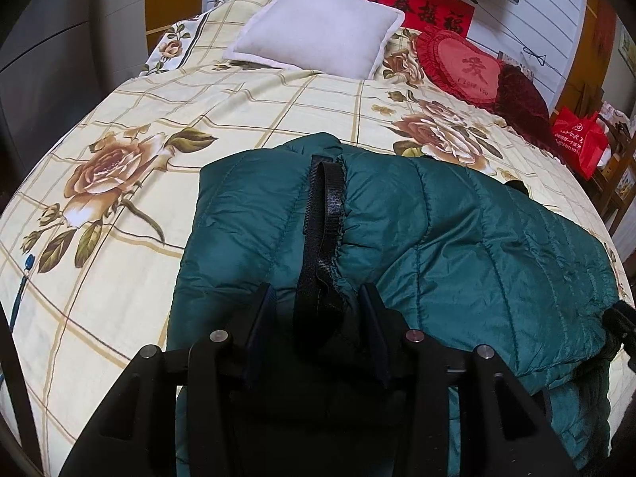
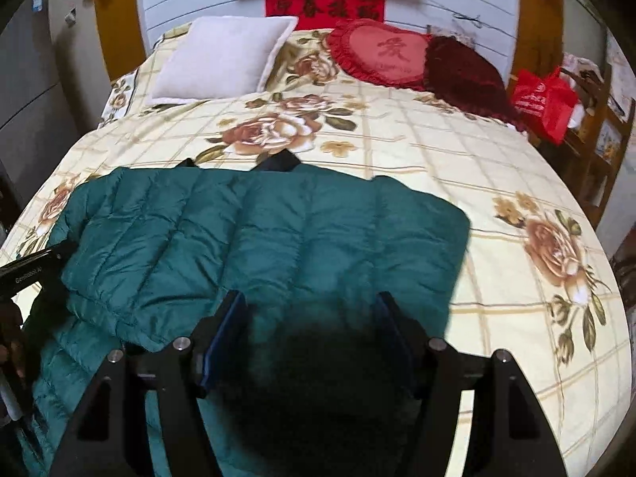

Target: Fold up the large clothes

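A dark green quilted puffer jacket (image 1: 457, 238) lies partly folded on the floral bedspread (image 1: 139, 119), with a black strap-like trim (image 1: 322, 214) running along its folded edge. My left gripper (image 1: 318, 298) hovers over that edge, jaws apart with the black trim between them. The jacket also shows in the right wrist view (image 2: 246, 238), folded over on itself. My right gripper (image 2: 310, 306) is open over the jacket's near right part. The left gripper's body (image 2: 28, 270) shows at the left edge of the right wrist view.
A white pillow (image 1: 318, 28), a red heart cushion (image 1: 469, 67) and a dark red cushion (image 1: 520, 95) lie at the head of the bed. A red bag (image 1: 580, 139) stands on a wooden stand beside the bed's right side. A grey wardrobe (image 1: 47, 59) is at left.
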The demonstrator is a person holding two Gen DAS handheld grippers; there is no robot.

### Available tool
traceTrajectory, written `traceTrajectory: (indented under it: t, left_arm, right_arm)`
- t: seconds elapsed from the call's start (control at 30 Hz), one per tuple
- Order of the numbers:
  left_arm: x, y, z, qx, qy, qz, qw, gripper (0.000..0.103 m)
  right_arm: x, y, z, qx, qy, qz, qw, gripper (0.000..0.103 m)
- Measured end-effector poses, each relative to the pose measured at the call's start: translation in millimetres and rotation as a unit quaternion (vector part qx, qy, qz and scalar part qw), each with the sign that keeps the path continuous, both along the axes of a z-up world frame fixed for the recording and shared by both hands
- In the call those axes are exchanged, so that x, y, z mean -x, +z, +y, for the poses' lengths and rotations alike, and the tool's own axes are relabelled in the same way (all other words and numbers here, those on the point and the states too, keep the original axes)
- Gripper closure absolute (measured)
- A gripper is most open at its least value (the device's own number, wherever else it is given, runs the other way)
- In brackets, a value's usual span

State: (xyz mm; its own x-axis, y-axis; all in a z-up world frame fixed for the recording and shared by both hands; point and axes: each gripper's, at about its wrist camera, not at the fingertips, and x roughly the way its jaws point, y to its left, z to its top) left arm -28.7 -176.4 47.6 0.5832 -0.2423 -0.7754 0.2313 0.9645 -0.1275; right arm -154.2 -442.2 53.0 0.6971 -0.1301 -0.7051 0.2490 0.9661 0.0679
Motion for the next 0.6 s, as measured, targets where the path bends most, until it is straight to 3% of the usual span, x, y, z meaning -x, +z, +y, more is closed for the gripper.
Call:
traceTrajectory:
  t: [0.17, 0.27, 0.47, 0.6]
  left_arm:
    - [1, 1, 2, 0.003, 0.001, -0.003, 1.0000, 0.075]
    - [0, 1, 4, 0.006, 0.001, -0.001, 1.0000, 0.074]
    - [0, 1, 5, 0.004, 0.002, -0.002, 1.0000, 0.073]
    - [0, 1, 6, 0.006, 0.002, -0.002, 1.0000, 0.073]
  right_arm:
    - [-18, -25, 0, 0.012, 0.011, 0.025, 1.000, 0.030]
    - [-14, -17, 1, 0.007, 0.003, 0.030, 1.000, 0.030]
    - [17, 8, 0, 0.007, -0.009, -0.013, 1.000, 0.030]
    - [14, 4, -10, 0.011, -0.027, -0.001, 1.000, 0.029]
